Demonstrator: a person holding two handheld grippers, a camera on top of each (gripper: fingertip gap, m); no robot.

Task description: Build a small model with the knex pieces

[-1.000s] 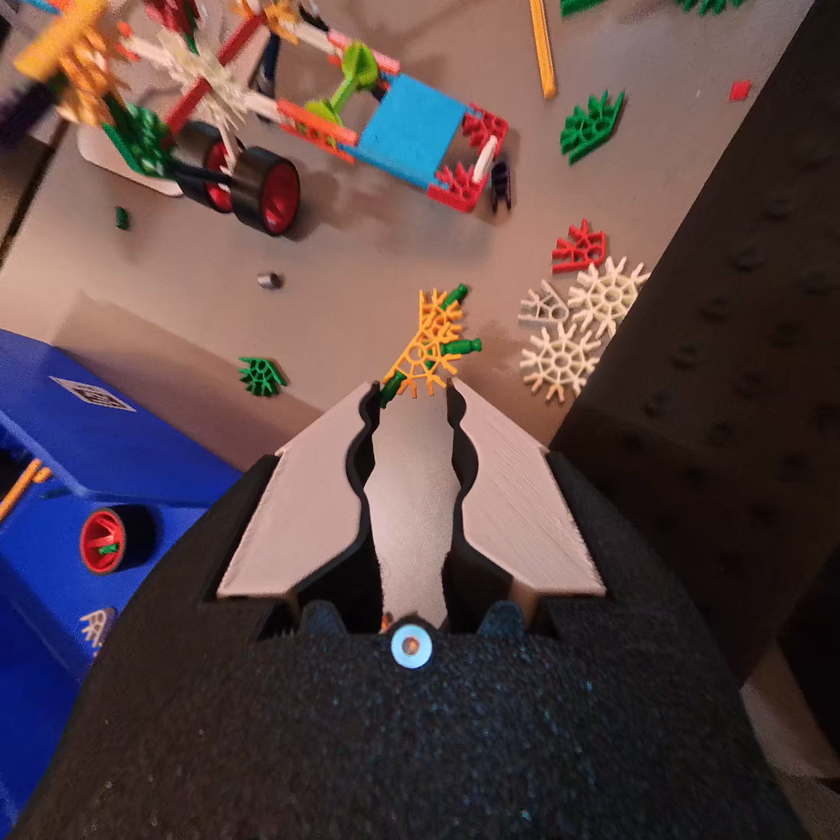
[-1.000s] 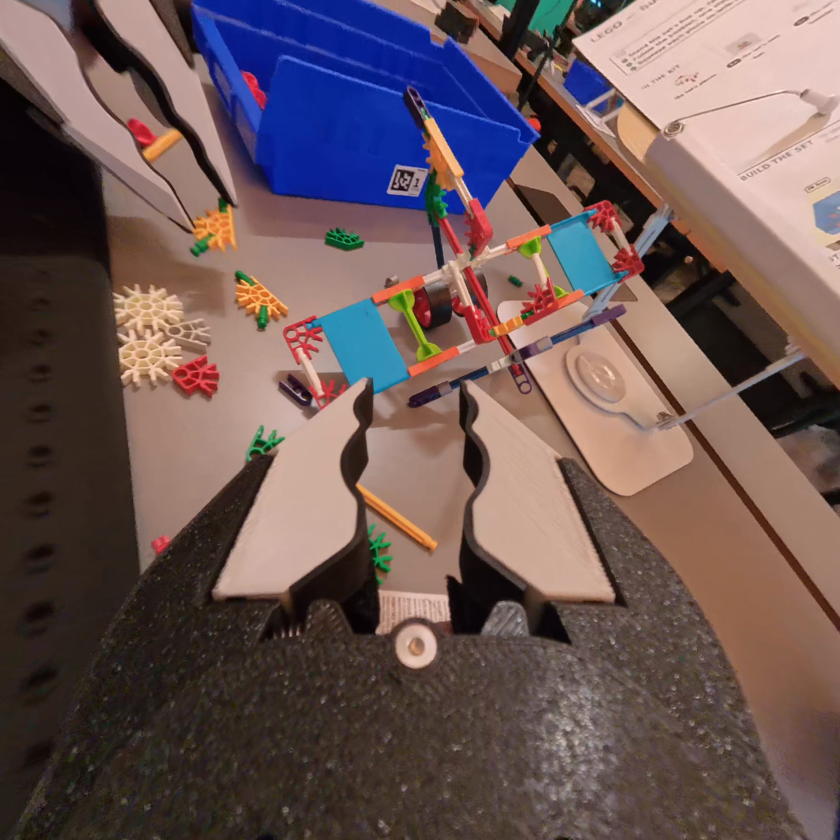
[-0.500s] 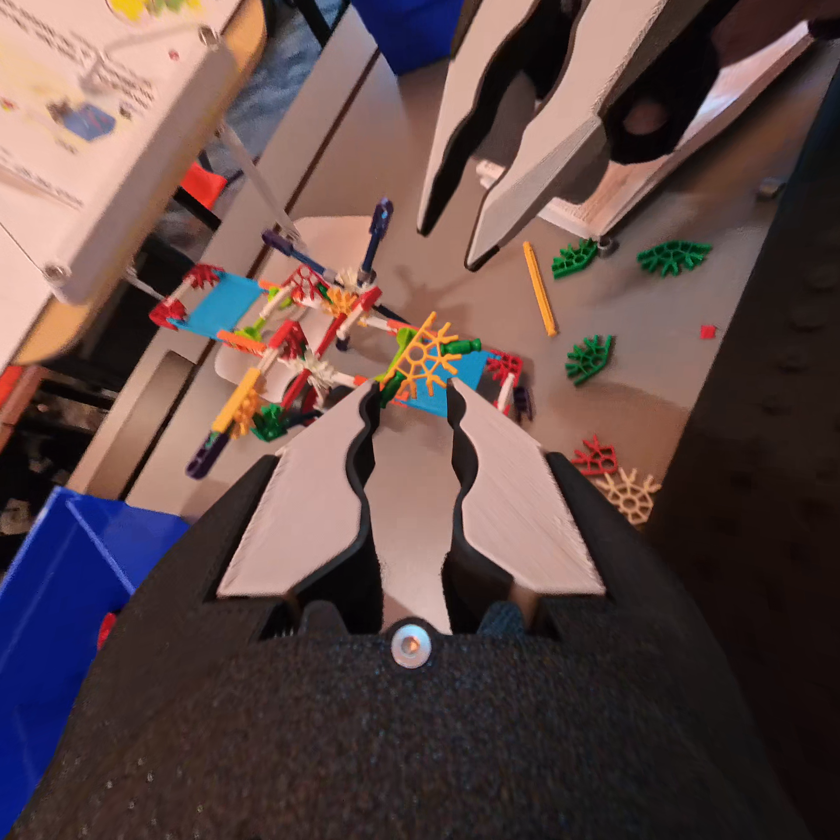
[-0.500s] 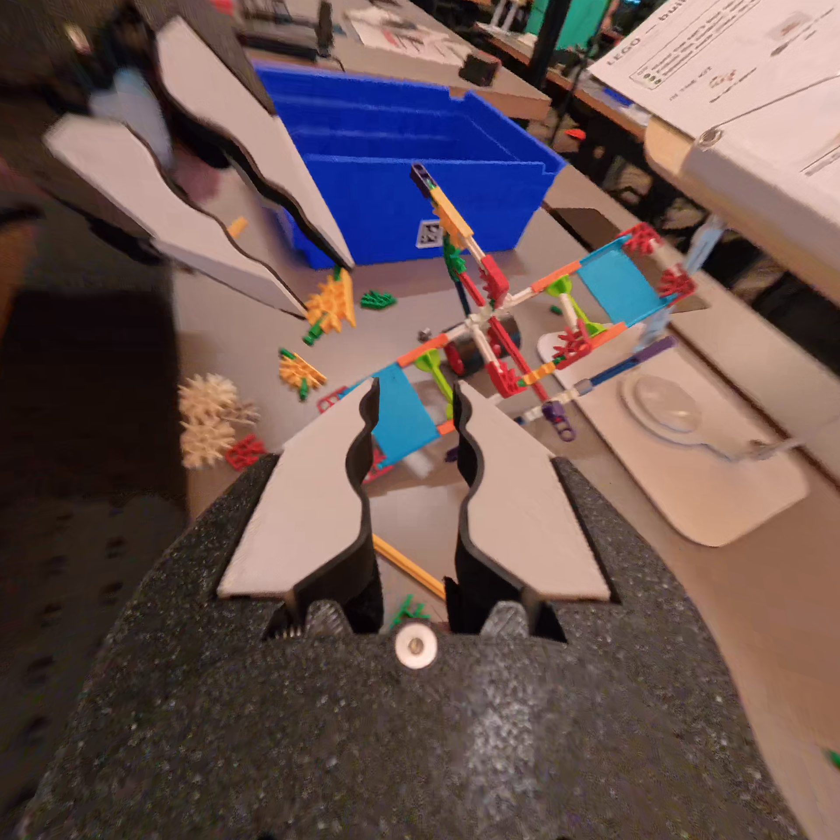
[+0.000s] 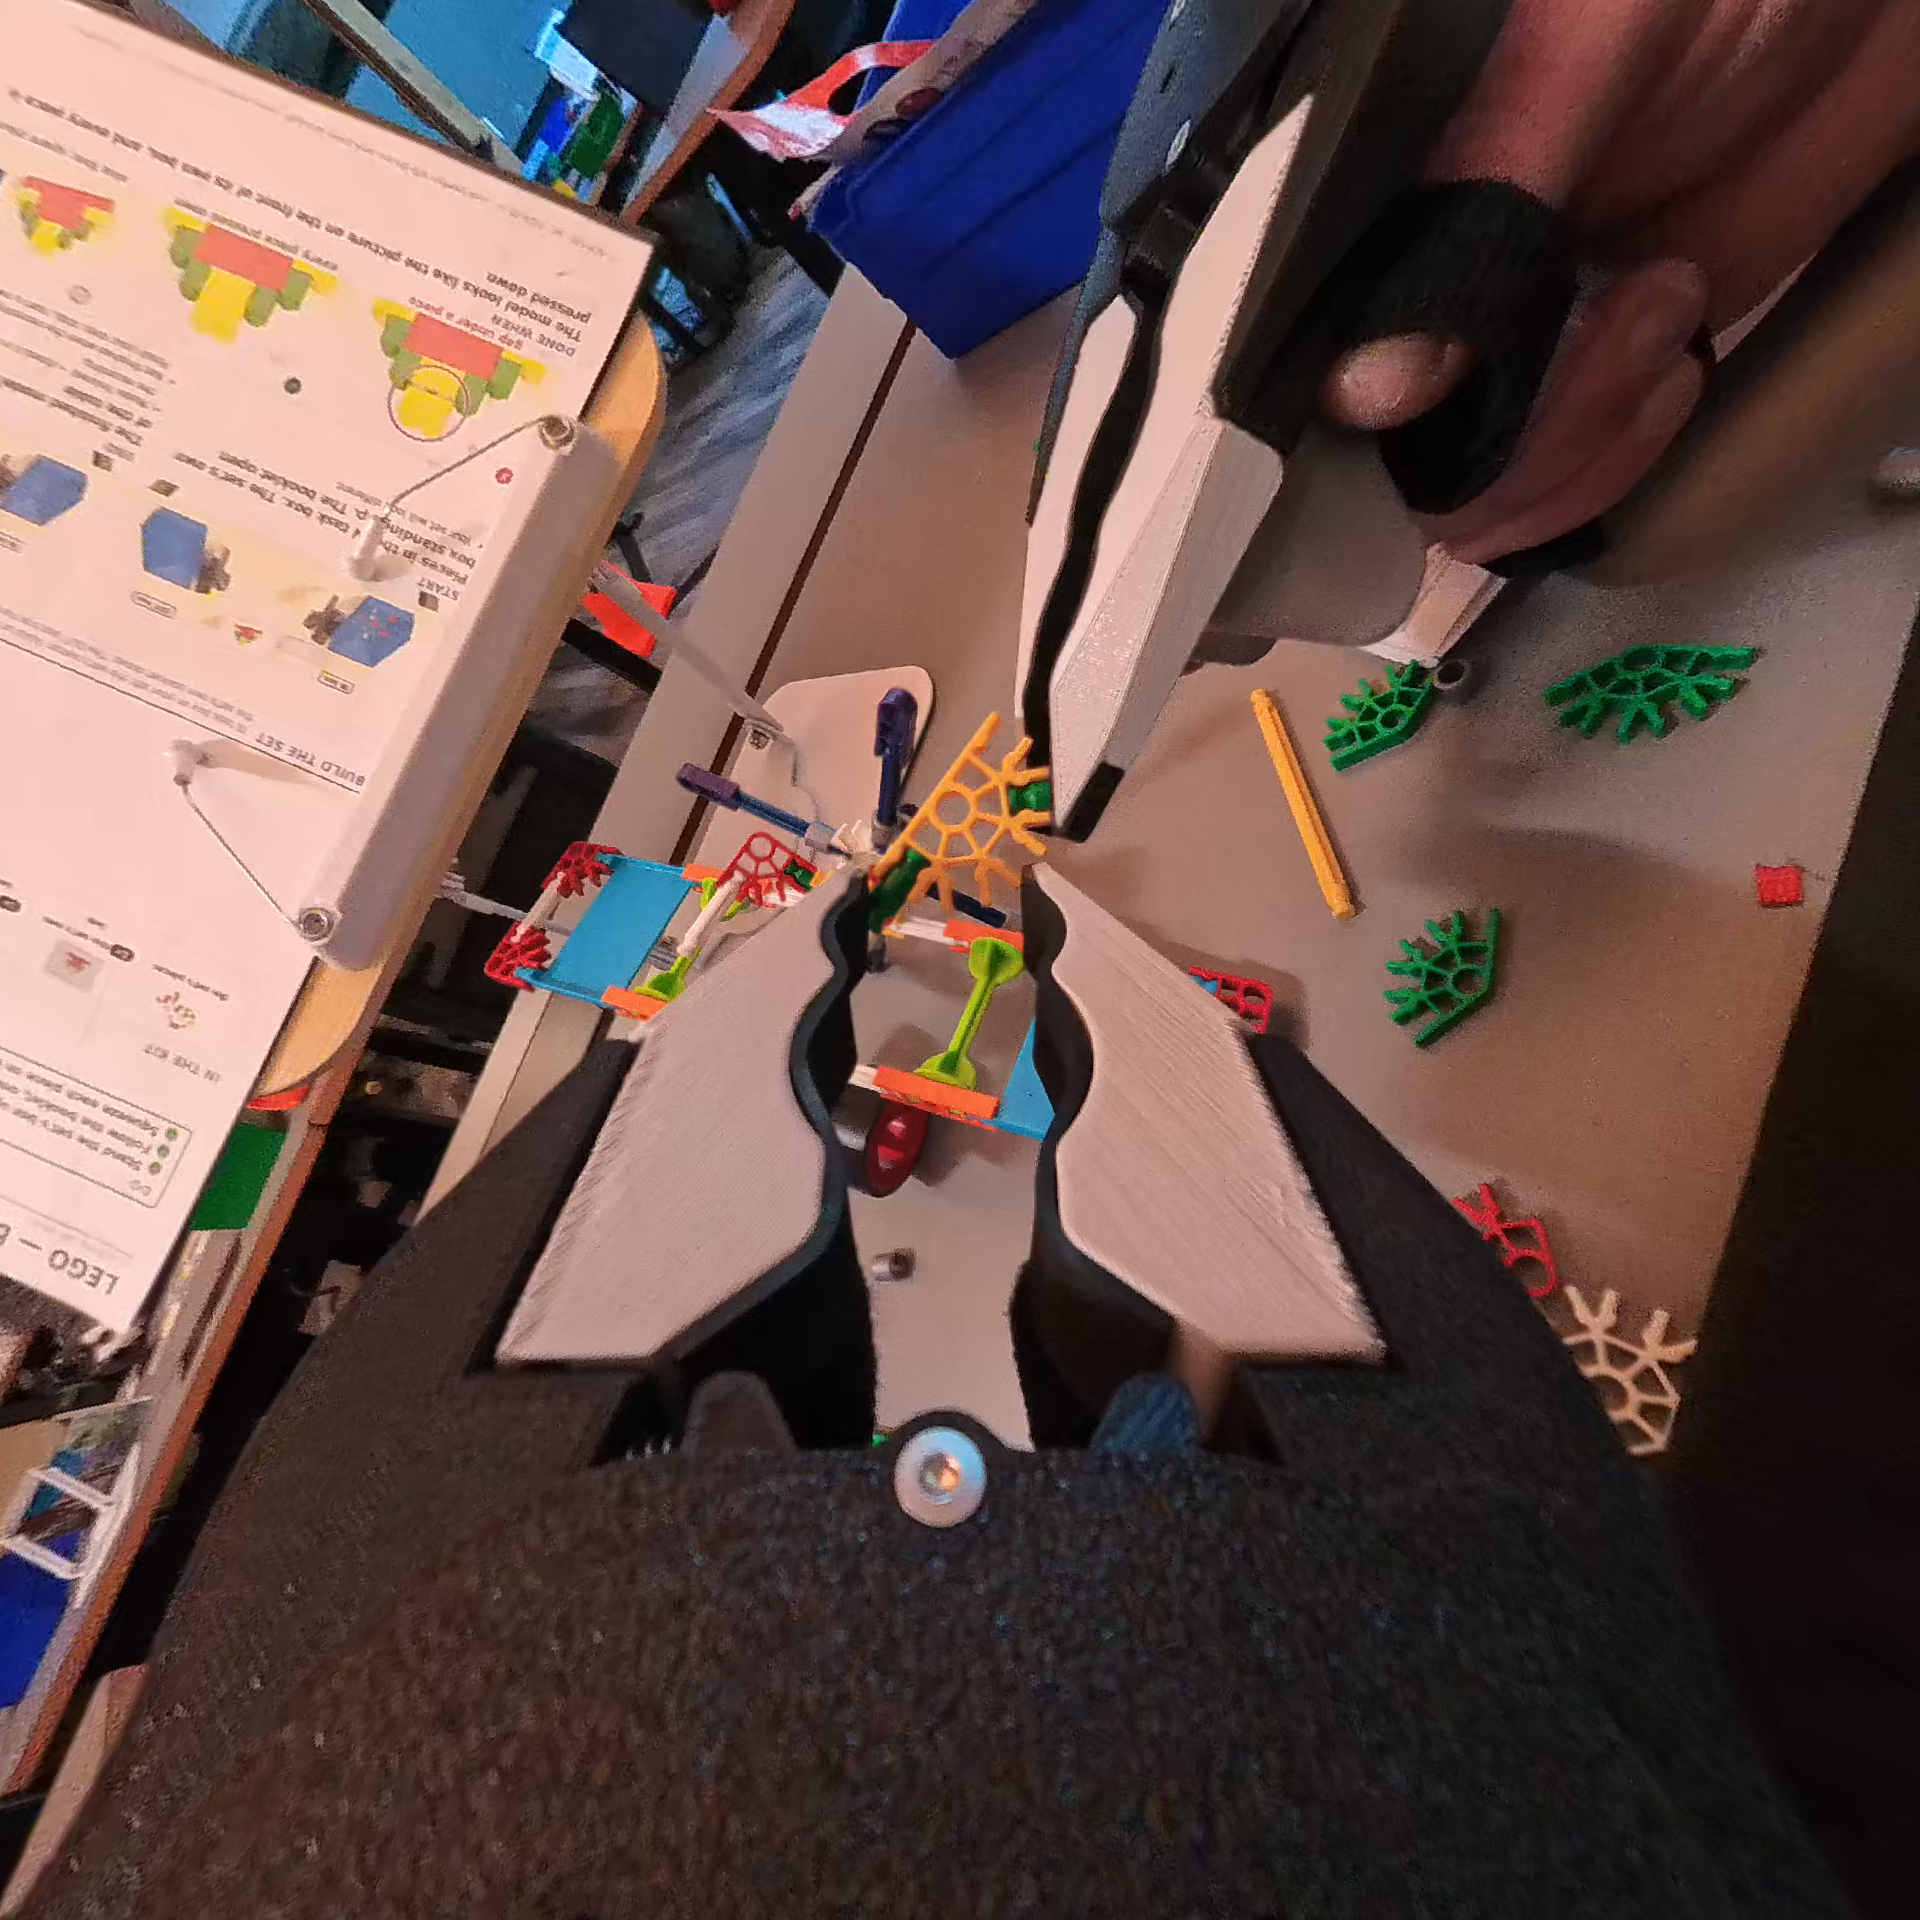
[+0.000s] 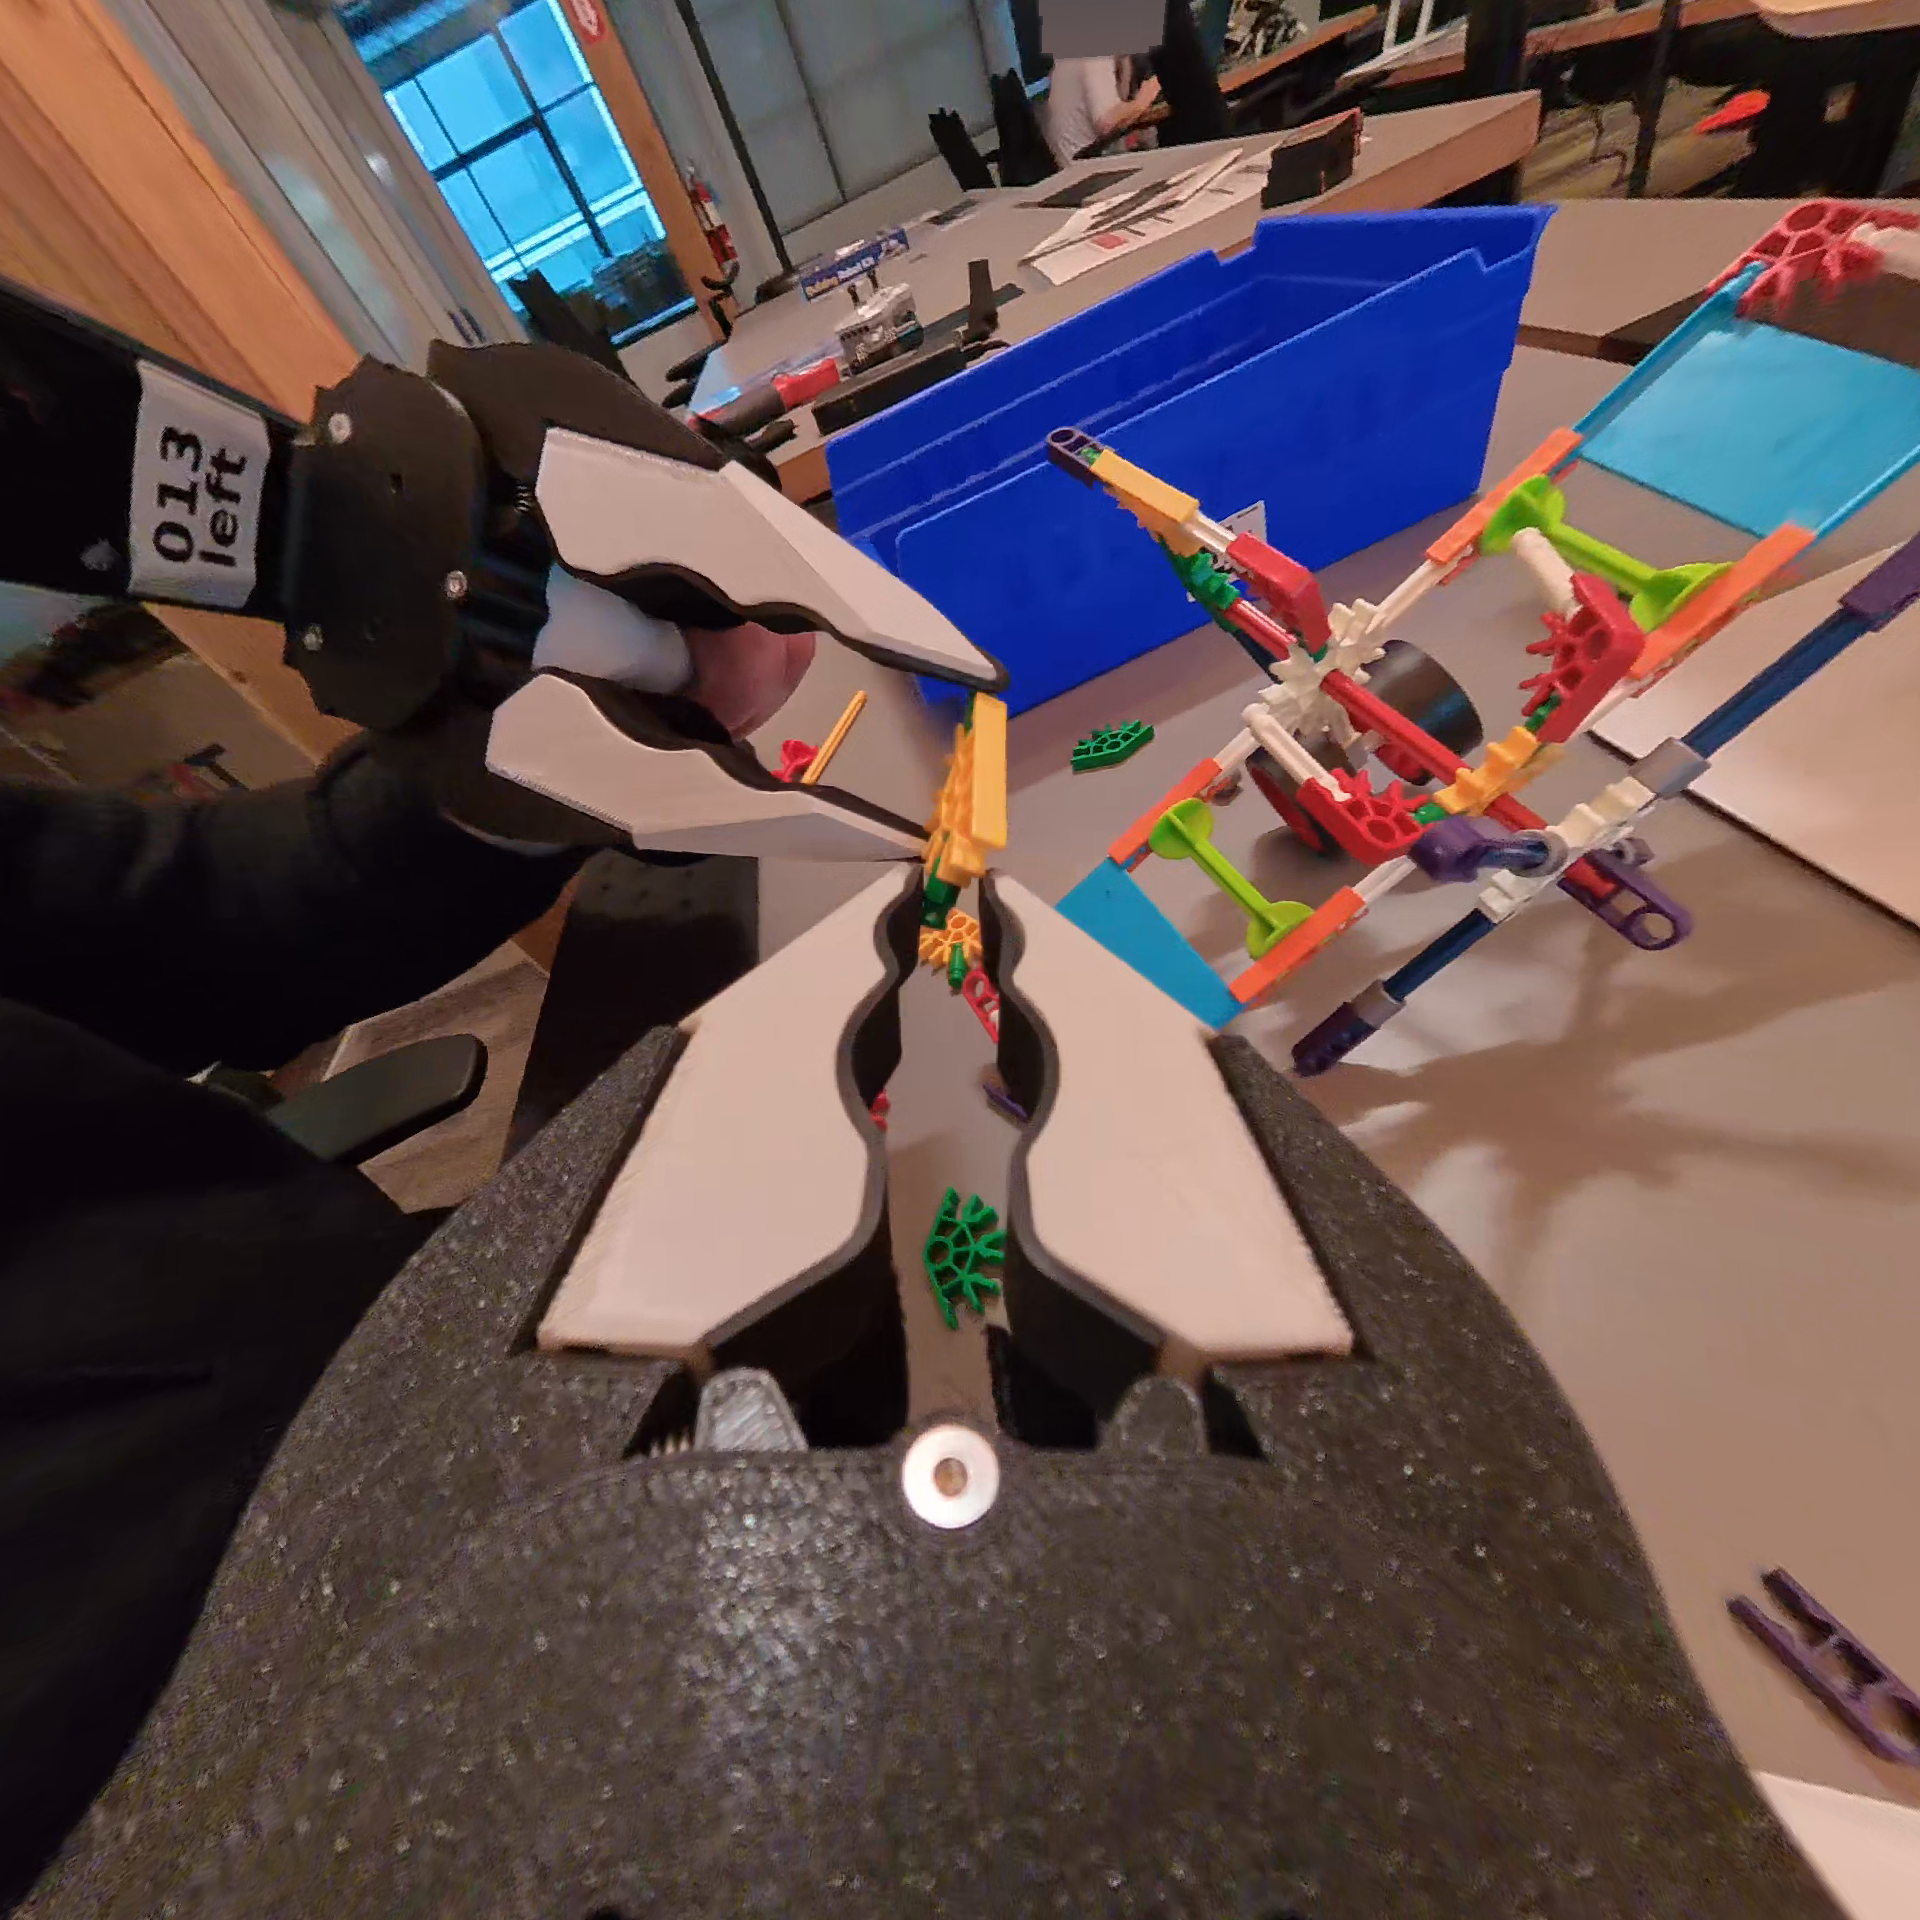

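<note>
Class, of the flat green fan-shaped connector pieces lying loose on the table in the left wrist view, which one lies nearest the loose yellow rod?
The green fan-shaped connector just right of the yellow rod, by its upper end; the other two lie farther right.

The left gripper [image 5: 940,894] pinches a yellow fan-shaped connector [image 5: 971,821] at its tips, the right gripper [image 5: 1055,790] meets that piece from above (its fingers nearly together), and the colourful toy model [image 5: 727,914] sits just beyond on the grey table [image 5: 1558,987].
</note>
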